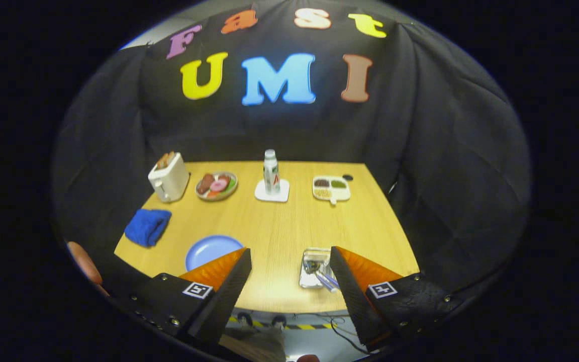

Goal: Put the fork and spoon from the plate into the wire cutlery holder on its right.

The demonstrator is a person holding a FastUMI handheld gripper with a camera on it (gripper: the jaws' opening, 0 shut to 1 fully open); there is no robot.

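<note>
Wire cutlery holder (315,267) already holds utensils; blue plate (211,250) looks bare.
Gripper (289,274) fingers spread wide, empty; withdraw straight back, clear of the holder.

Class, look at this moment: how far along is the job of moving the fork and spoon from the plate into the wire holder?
It looks close to finished. The blue plate shows bare where visible, though one finger hides part of it. Cutlery already stands in the wire cutlery holder to its right; which pieces is unclear. The hand-held gripper is open and holds nothing. At most a check of the plate's hidden part seems left.
</note>
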